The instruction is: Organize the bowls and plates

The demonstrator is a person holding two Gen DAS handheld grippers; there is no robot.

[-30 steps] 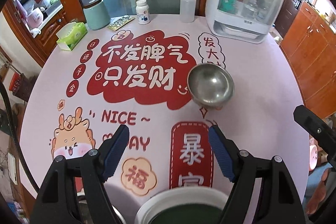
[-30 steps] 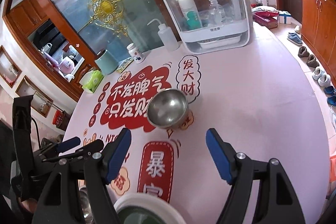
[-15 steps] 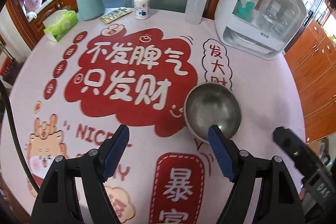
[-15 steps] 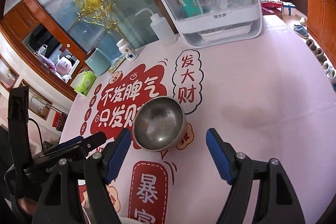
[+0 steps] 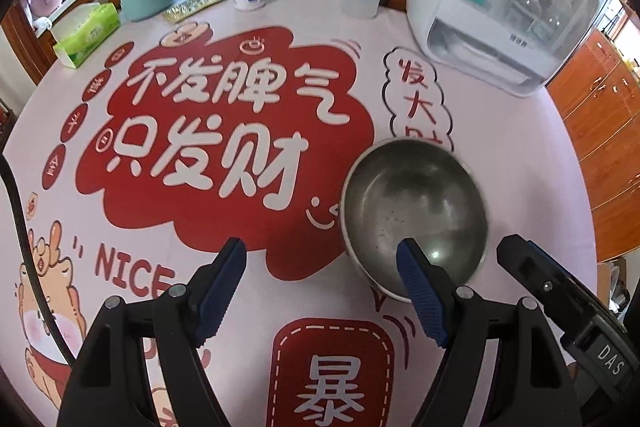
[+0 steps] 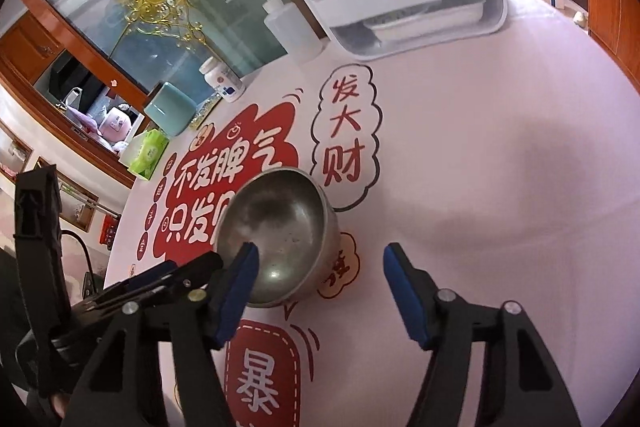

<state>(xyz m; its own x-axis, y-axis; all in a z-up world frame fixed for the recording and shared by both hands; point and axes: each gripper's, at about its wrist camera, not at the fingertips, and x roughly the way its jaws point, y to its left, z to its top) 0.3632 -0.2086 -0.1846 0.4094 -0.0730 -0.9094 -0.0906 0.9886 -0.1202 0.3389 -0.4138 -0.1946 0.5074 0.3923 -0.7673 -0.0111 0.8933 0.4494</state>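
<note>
Steel bowl (image 5: 414, 215) stands upright on the printed tablecloth (image 5: 224, 155), in front of the white cabinet (image 5: 504, 7). Left gripper (image 5: 320, 267) and right gripper (image 6: 318, 267): both spread wide, empty, flanking its near rim. Step: approach; next requires closing on the rim

Right gripper (image 6: 320, 267) jaws apart; steel bowl (image 6: 280, 239) between.

Both grippers (image 5: 320, 267) (image 6: 320, 269) match — black frames, silver screws, ribbed blue pads on the jaws.

Both the left gripper (image 5: 322, 263) and right gripper (image 6: 320, 269) hold their fingers spread wide, side by side.
</note>
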